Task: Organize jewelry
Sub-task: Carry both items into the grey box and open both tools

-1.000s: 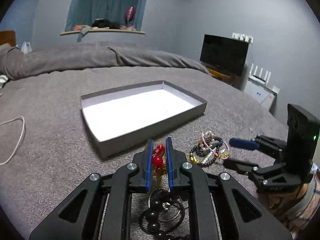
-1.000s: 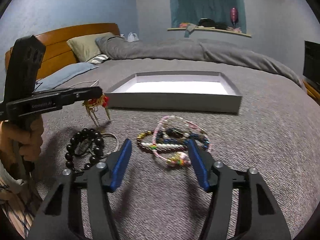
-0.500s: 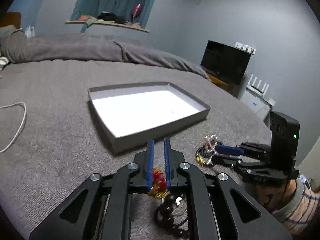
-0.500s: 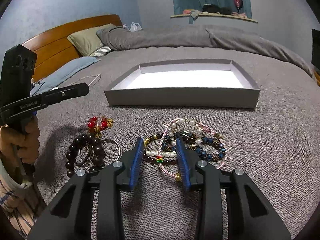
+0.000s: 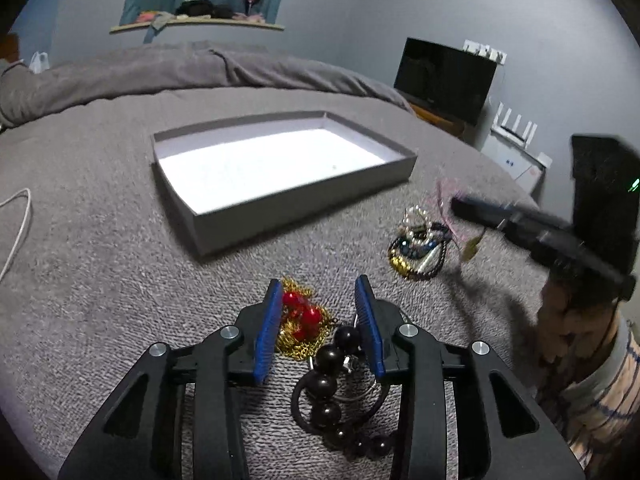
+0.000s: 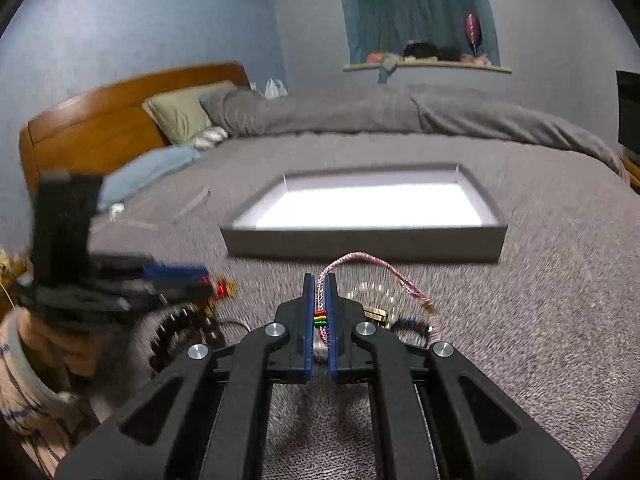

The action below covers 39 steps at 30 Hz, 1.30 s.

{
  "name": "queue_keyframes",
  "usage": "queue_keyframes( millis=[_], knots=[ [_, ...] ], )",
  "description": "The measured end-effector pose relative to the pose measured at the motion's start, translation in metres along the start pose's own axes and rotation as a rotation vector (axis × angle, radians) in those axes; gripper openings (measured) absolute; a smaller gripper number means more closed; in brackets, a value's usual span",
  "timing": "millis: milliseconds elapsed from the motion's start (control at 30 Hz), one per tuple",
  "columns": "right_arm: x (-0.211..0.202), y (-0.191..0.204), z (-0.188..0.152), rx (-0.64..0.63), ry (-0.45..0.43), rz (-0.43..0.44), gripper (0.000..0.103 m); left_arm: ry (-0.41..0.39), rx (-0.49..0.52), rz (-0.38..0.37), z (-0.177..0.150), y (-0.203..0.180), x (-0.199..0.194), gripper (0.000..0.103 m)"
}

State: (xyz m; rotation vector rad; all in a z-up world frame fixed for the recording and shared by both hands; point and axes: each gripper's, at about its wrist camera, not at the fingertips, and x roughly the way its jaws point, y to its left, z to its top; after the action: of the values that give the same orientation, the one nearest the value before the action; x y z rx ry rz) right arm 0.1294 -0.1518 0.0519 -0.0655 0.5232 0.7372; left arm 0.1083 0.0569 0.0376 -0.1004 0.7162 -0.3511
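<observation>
My left gripper [image 5: 318, 296] is open, low over the grey bed cover. A gold chain with red beads [image 5: 302, 322] lies loose between its fingers, next to a black bead bracelet [image 5: 332, 380]. My right gripper [image 6: 319, 284] is shut on a pink braided bracelet [image 6: 376, 266], lifted above a pile of mixed bracelets [image 5: 418, 246]. The pink cord loops out ahead of the jaws. An empty grey box with a white floor [image 5: 304, 196] lies further back, also in the right wrist view [image 6: 364, 242].
A white cable [image 5: 20, 220] lies on the cover at far left. A TV [image 5: 444, 76] and white router stand beyond the bed's right edge. A wooden headboard [image 6: 100, 120] and pillows are at the far end.
My left gripper opened and let the red-bead gold chain drop onto the cover. My right gripper closed on the pink braided bracelet and lifted it from the pile.
</observation>
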Motion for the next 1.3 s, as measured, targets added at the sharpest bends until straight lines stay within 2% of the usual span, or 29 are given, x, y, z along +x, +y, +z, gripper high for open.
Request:
queue_keyframes(
  millis=[33, 67, 100, 333, 567, 667, 900, 1100, 1300],
  knots=[
    [-0.004, -0.002, 0.003, 0.007, -0.014, 0.003, 0.005, 0.005, 0.006, 0.009, -0.001, -0.001, 0.002, 0.038],
    [-0.009, -0.006, 0.006, 0.017, -0.035, 0.004, 0.005, 0.012, 0.019, 0.025, -0.002, -0.002, 0.003, 0.028],
    [-0.013, -0.010, 0.009, 0.027, -0.048, 0.006, 0.005, 0.014, 0.023, 0.030, -0.003, -0.003, 0.003, 0.010],
    [-0.022, -0.039, 0.024, 0.110, -0.092, -0.002, 0.005, -0.055, 0.009, 0.032, 0.002, 0.005, -0.012, 0.009],
    [-0.022, -0.056, 0.036, 0.150, -0.116, 0.010, 0.005, -0.117, -0.047, -0.028, 0.013, 0.014, -0.027, 0.009],
    [-0.020, -0.061, 0.043, 0.153, -0.125, 0.016, 0.005, -0.145, -0.050, -0.032, 0.019, 0.014, -0.032, 0.009],
    [-0.011, -0.074, 0.063, 0.169, -0.156, 0.050, 0.005, -0.214, -0.043, -0.059, 0.046, 0.009, -0.040, 0.009],
    [0.003, -0.083, 0.069, 0.188, -0.144, 0.067, 0.005, -0.278, -0.001, -0.058, 0.076, -0.002, -0.042, 0.009],
    [0.014, -0.083, 0.087, 0.178, -0.163, 0.089, 0.005, -0.341, 0.012, -0.018, 0.109, -0.007, -0.037, 0.009]
  ],
)
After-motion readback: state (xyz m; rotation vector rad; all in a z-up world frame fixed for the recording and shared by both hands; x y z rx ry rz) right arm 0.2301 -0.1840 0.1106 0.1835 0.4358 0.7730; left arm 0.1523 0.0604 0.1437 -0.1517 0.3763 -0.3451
